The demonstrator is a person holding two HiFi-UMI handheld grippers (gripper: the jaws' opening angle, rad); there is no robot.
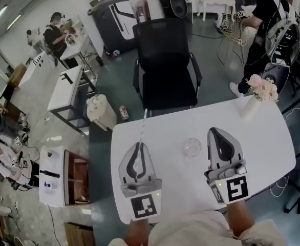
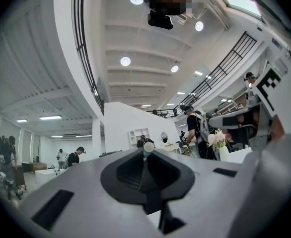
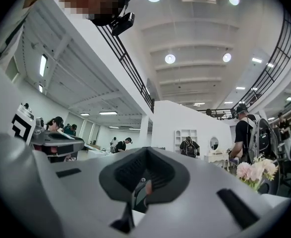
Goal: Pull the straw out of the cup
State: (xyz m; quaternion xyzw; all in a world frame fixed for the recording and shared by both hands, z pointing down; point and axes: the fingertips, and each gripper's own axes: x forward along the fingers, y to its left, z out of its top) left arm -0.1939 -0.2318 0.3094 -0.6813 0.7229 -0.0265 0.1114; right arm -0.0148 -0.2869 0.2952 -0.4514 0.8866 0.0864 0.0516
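While both grippers hovered low in the frame, the left gripper [image 1: 139,145] pinched the straw [image 1: 143,125], clear of the glass cup [image 1: 192,147] standing mid-frame on the white table [image 1: 262,137]. The right gripper [image 1: 214,131] had its jaws together, empty. A flower vase [image 1: 251,106] stood at the table's upper right, and beyond it a black office chair [image 1: 166,60] stood on the grey floor [image 1: 216,81].

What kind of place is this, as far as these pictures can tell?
Probably a large open workshop or lab hall, not a home. It has white work tables, a black office chair, other people busy at separate stations, and a railed upper gallery.
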